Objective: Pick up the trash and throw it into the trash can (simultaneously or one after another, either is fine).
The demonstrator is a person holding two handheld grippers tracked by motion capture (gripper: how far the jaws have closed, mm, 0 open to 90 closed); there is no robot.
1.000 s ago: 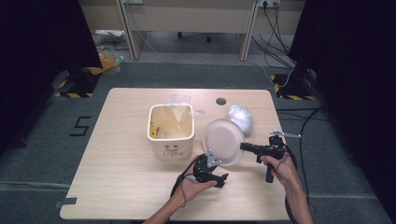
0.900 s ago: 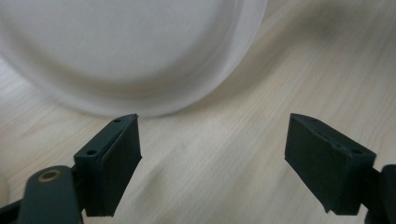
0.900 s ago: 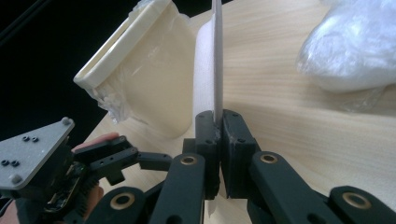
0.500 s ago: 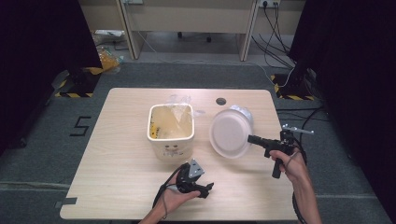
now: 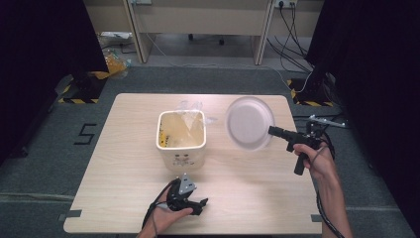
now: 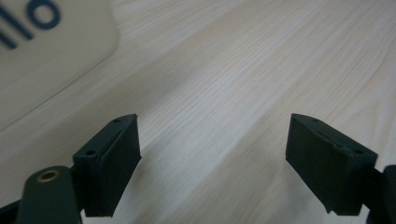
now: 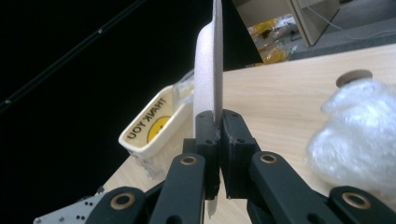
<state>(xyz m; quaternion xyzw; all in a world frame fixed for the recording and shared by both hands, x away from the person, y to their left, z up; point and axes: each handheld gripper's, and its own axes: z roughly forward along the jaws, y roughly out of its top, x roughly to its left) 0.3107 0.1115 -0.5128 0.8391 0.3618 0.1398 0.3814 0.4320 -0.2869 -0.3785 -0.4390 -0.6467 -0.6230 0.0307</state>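
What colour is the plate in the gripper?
White; the plate shows best in the high view.

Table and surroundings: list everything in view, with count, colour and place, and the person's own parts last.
Table: one, light wood, centre.
Container: one, cream, square, plastic-lined, mid-table.
Plate: one, white, held up on edge, off the table, right of the container.
Plastic wrap: one bundle, clear, on the table's right part.
Table hole cap: one, tan, far edge.
Desks: pale, beyond the table.
Left gripper: black, open, low near the front edge.
Right gripper: black, shut on the plate's rim.
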